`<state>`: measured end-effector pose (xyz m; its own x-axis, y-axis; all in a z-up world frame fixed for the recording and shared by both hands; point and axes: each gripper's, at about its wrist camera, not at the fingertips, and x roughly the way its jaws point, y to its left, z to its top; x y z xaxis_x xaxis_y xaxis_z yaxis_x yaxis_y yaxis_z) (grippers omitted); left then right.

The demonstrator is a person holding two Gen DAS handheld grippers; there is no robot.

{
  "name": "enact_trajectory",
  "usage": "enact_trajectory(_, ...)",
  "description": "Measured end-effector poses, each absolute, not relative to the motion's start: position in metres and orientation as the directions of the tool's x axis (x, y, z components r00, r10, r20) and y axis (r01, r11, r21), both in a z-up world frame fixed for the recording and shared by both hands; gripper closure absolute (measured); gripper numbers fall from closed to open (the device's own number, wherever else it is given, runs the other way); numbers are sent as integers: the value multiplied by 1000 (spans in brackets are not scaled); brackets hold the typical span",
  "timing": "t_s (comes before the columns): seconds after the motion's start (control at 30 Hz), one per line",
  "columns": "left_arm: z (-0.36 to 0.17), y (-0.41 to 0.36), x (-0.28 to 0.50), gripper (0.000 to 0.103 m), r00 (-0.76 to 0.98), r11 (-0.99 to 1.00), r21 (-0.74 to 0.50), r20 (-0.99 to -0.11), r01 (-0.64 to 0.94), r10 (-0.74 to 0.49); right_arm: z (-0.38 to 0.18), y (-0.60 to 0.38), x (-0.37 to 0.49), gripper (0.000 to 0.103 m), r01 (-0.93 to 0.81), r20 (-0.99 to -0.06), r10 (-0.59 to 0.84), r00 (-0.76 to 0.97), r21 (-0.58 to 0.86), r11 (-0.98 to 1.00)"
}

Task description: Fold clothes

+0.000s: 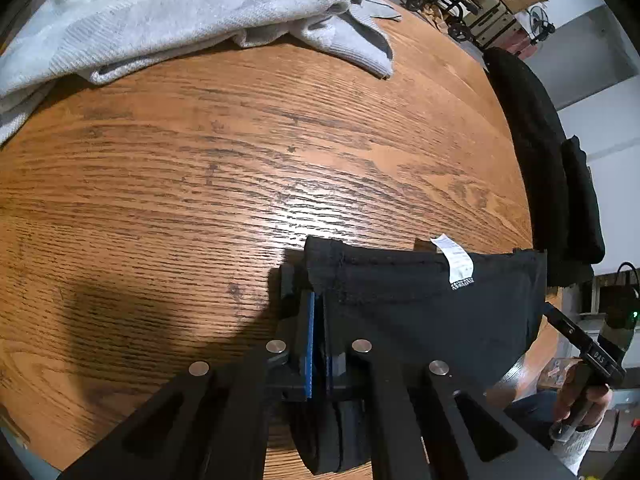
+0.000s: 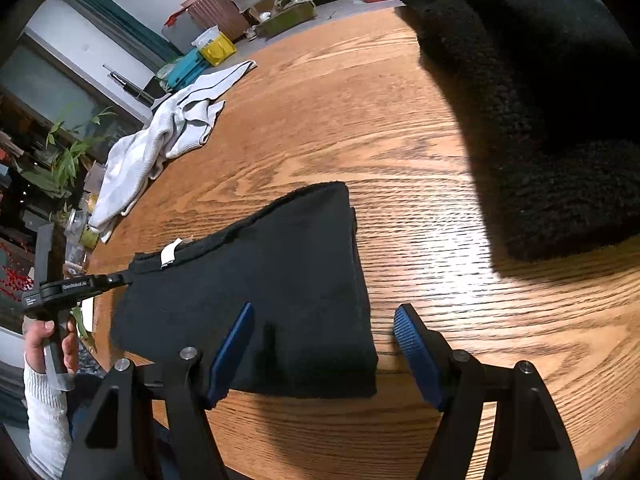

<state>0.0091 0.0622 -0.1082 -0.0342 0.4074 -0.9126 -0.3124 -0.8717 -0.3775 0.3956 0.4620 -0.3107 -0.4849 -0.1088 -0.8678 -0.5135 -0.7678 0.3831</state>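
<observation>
Left tongs (image 1: 318,336): matte black frame, two angled arms with triangular cut-outs, four round silver pins across the linkage. Pads (image 1: 309,344) are blue and ribbed, backed by black plates. Right tongs (image 2: 322,354): same black build, silver pins at the joints, blue ribbed pads (image 2: 416,356) on black fingers. From the opposite camera, each unit shows a slim black body with small white lettering, not legible, over a black handle. Hand (image 2: 50,344) emerges from a light grey ribbed knit sleeve (image 2: 46,420).
</observation>
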Motion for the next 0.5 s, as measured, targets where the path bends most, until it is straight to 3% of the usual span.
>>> enact_trajectory(0.1,-106,50,13,77,-49,-882,-383,-910,-273,411,-307,464,398,27,-514,-863,-97,-496,382,-768)
enact_trajectory(0.17,-106,37,17,48,-56,-891,-389,-910,-235,412,-304,465,401,27,-511,-855,-96,-509,390,-766)
enact_trajectory(0.23,-105,25,21,35,-63,-898,-394,-909,-198,413,-303,467,403,27,-511,-852,-95,-516,394,-764)
enact_trajectory(0.43,-121,2,42,34,39,-838,-536,-844,-102,535,-303,470,404,27,-524,-854,-93,-513,397,-753)
enact_trajectory(0.5,-124,10,47,34,58,-836,-533,-846,-126,531,-301,466,401,27,-508,-849,-103,-519,403,-761)
